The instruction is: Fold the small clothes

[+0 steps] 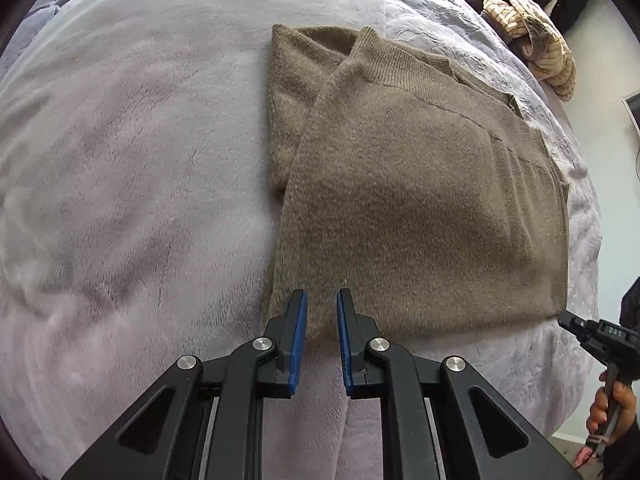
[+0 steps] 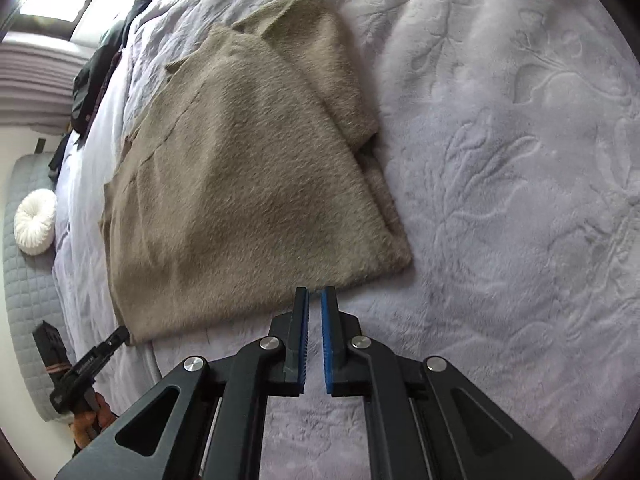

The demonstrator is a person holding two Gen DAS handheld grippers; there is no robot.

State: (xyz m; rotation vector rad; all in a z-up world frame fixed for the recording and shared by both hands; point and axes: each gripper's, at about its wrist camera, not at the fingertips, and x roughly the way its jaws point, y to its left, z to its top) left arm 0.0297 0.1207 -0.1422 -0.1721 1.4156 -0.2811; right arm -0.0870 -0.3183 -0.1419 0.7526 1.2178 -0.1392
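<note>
- Our left gripper (image 1: 322, 296), black with blue pads, has its jaws nearly together with only a narrow slit between them; nothing is pinched. The tips hover over the near hem of the olive-brown knitted sweater (image 1: 400, 200), at its left corner.
- Our right gripper (image 2: 315, 294) is the same: jaws almost pressed together and empty, tips just off the near hem by the sweater's right corner.
- The sweater lies flat on the pale lilac plush blanket (image 1: 120, 200), sleeves already folded in, collar at the far end.
- Judgement: the next fold is hem up toward collar. We need to open both jaws first, then slide one pad under all the layers at each near corner.
- We should grip both corners evenly, lift together and carry straight to the collar, or the stack skews.
- Risk: pinching blanket pile along with the knit; we keep the lower pad shallow.
- A pile of striped beige clothing (image 1: 528, 32) sits well apart at the far side, so it stays out of the way.
</note>
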